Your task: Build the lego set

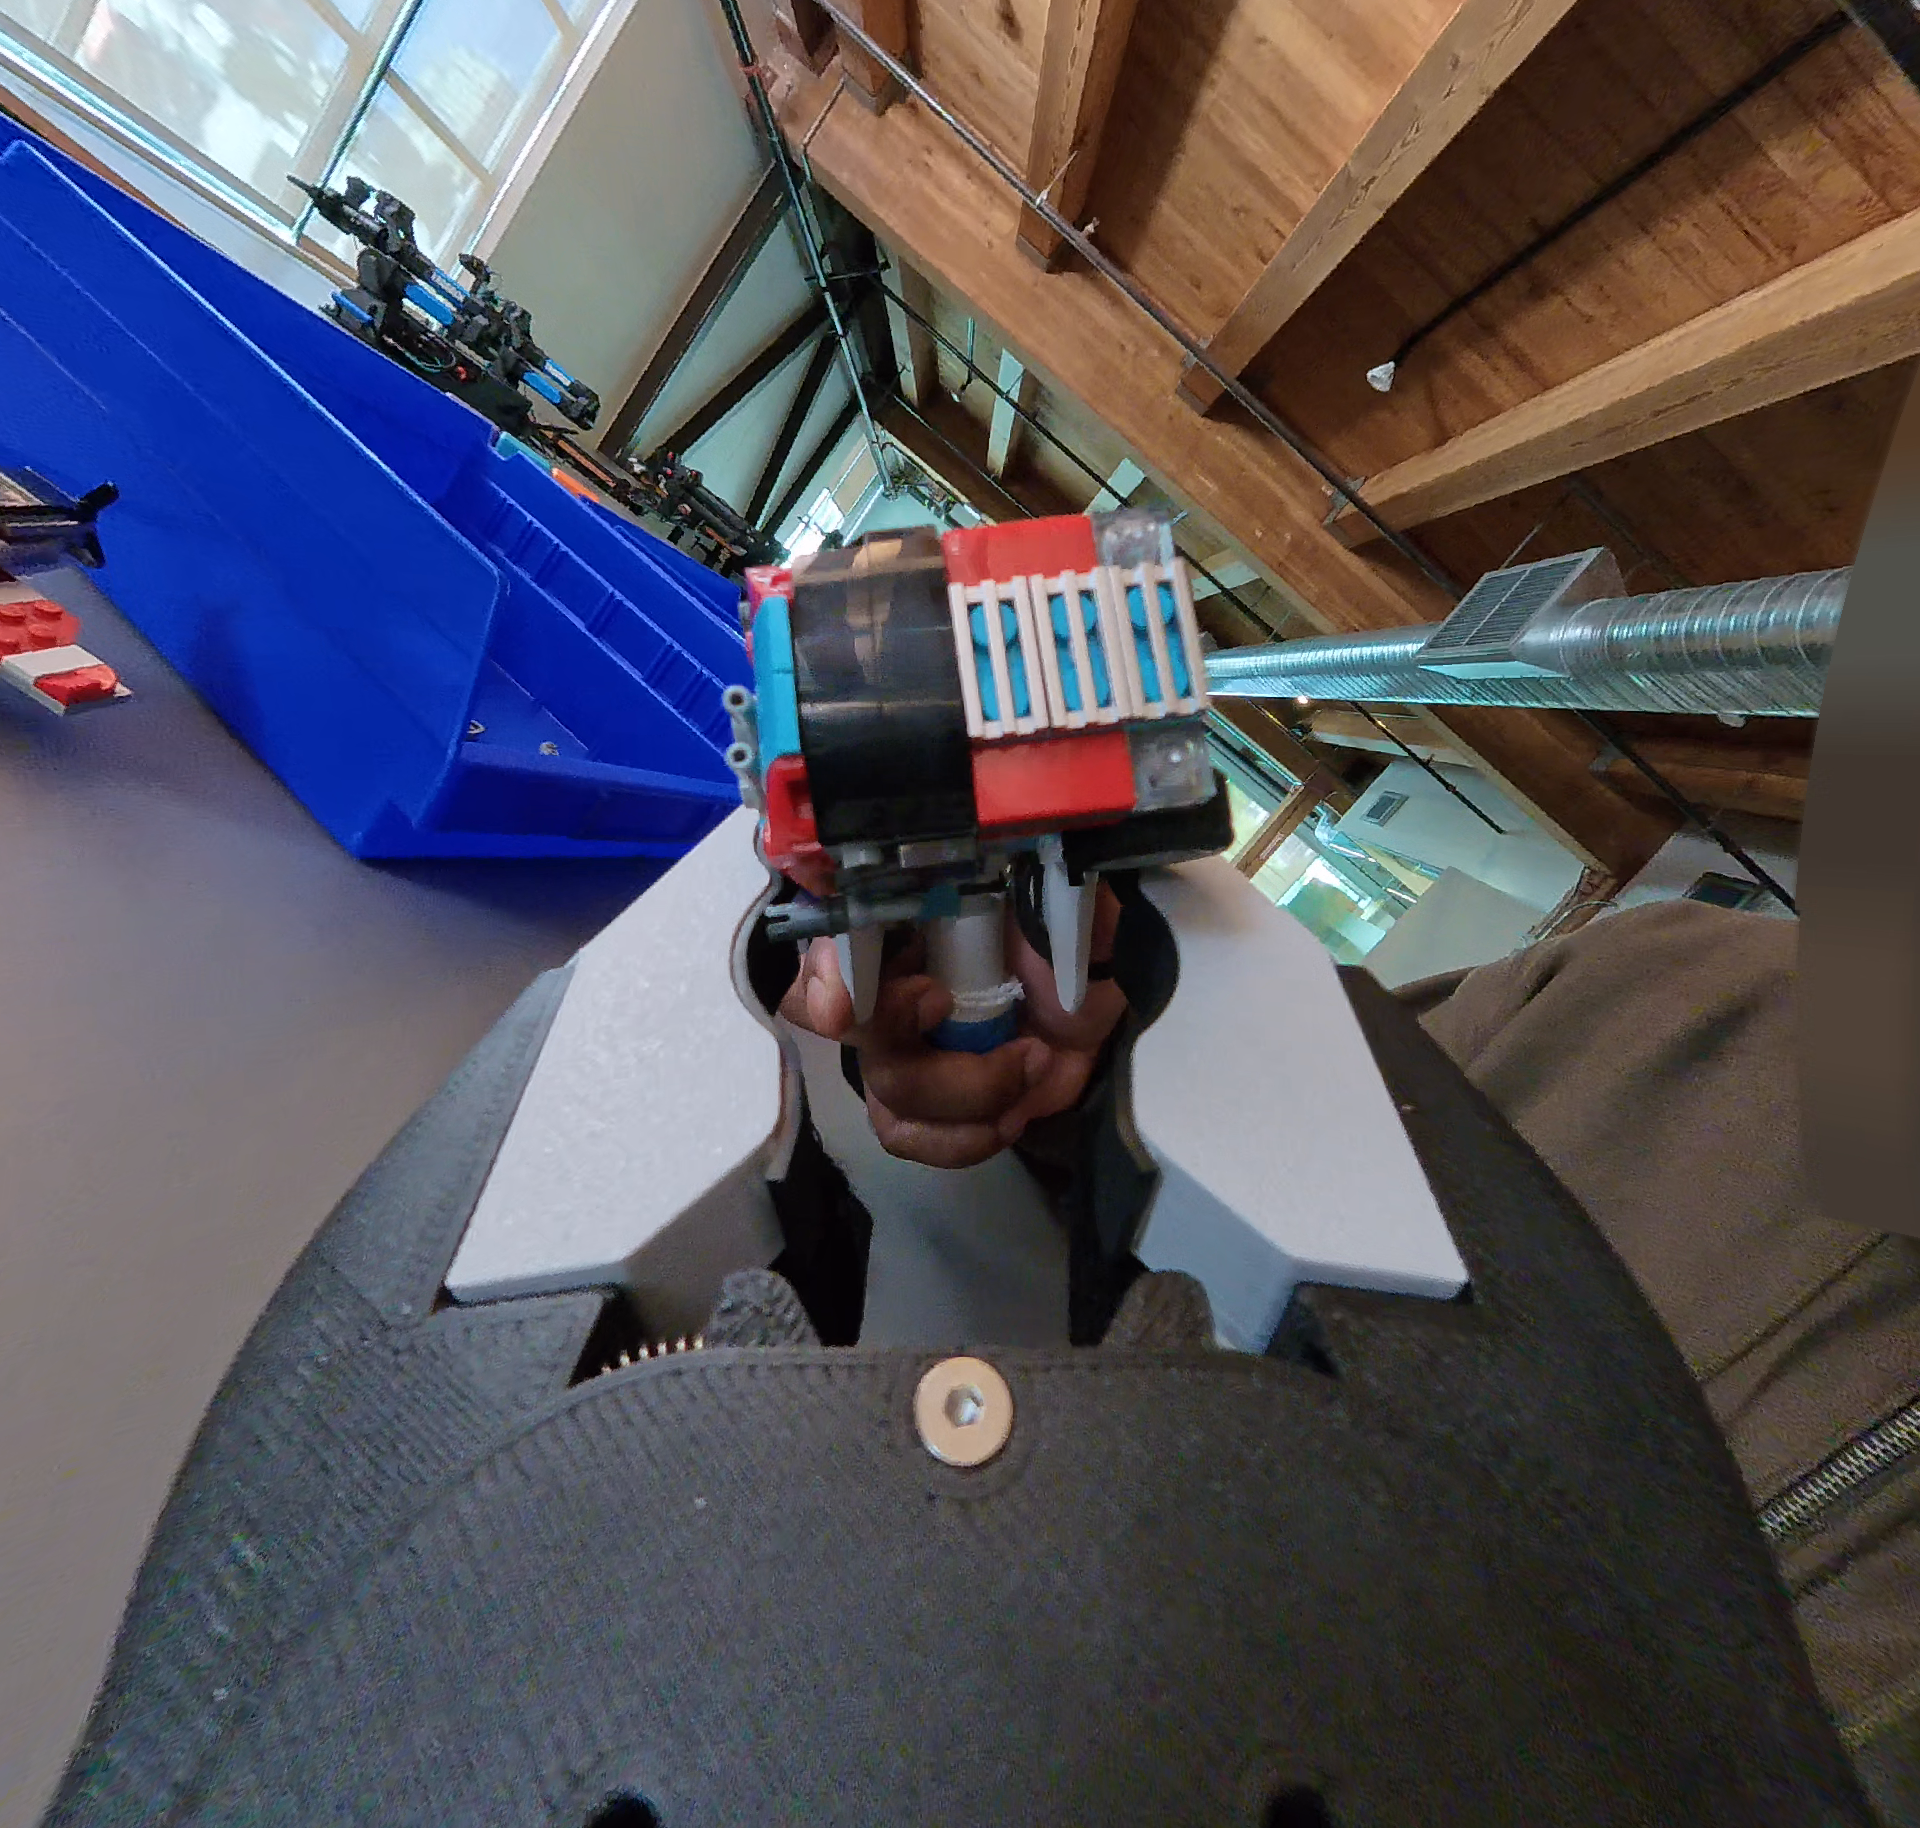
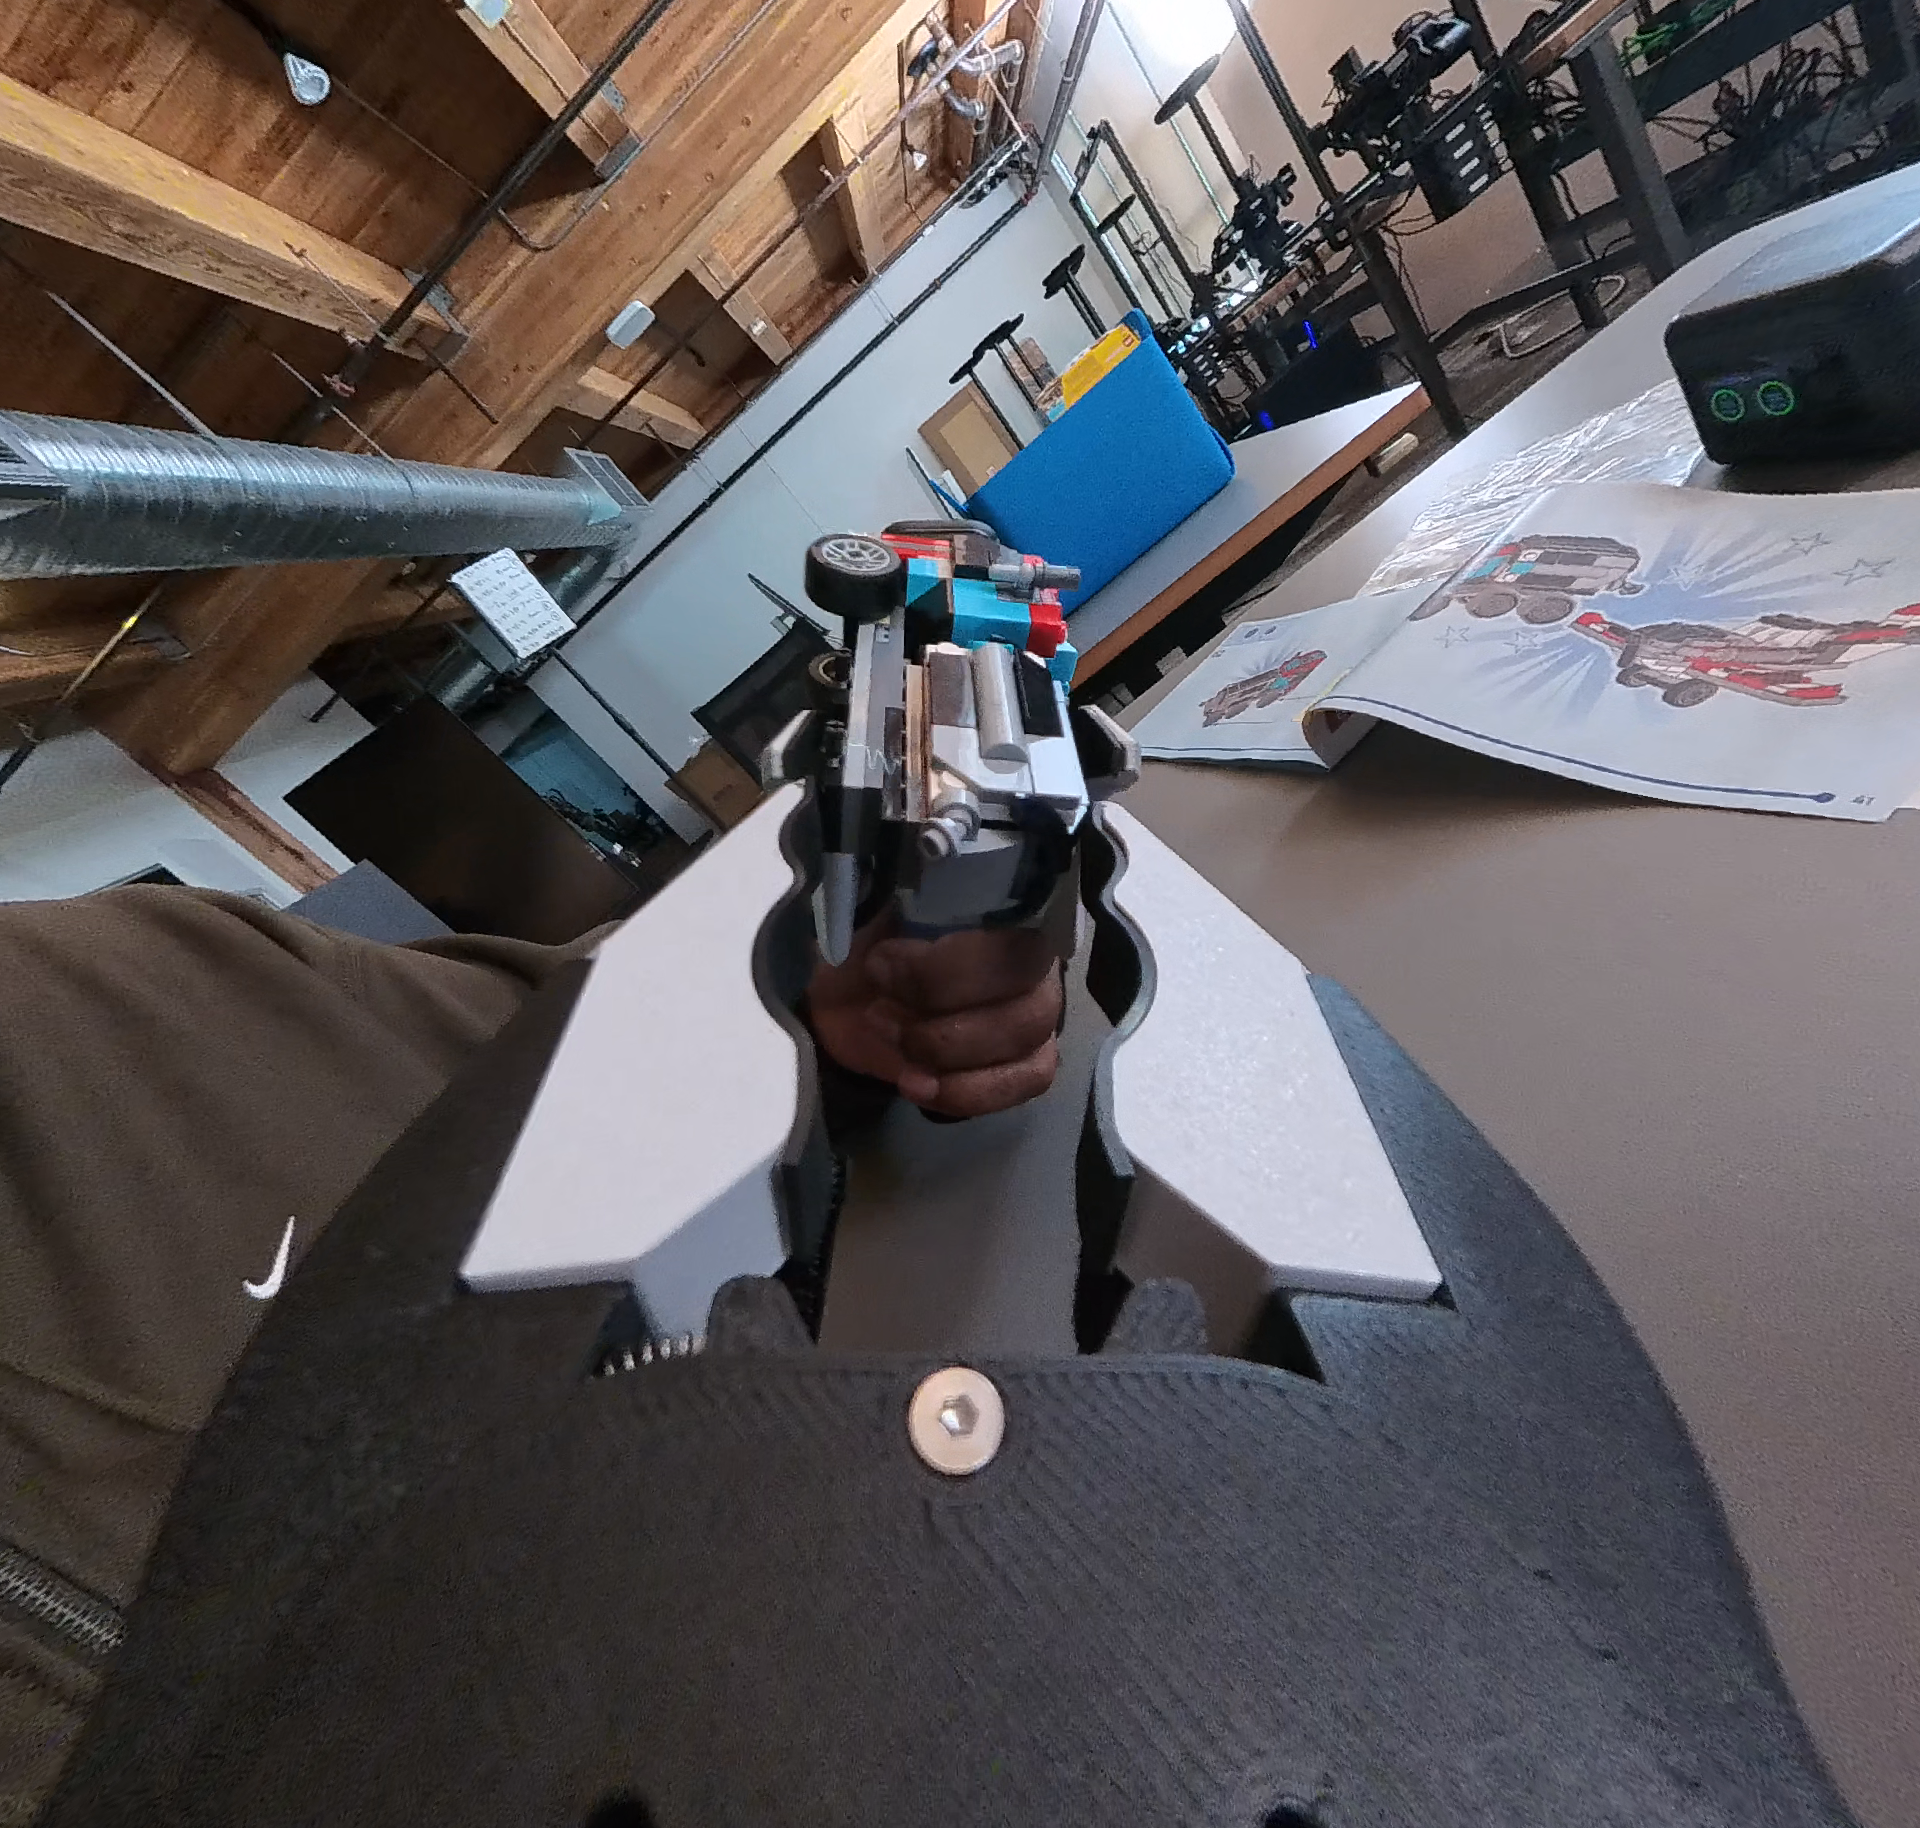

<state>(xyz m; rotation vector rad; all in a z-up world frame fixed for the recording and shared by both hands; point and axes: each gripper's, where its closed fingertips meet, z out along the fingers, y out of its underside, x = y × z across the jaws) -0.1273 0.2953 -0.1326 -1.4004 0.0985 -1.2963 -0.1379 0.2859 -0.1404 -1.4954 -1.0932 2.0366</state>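
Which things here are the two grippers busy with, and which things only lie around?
Busy with: brick truck model, gripped between the fingers of left gripper and right gripper.
Lying around: blue bin, loose brick pieces, open booklet, black box.

Red, teal, black brick truck (image 1: 977, 698), held aloft.

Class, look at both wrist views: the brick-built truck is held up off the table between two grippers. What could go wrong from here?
1. The toy truck hangs in the air between the left gripper and right gripper; pulling apart could split it.
2. Small parts like its wheel may pop off and drop onto the table.
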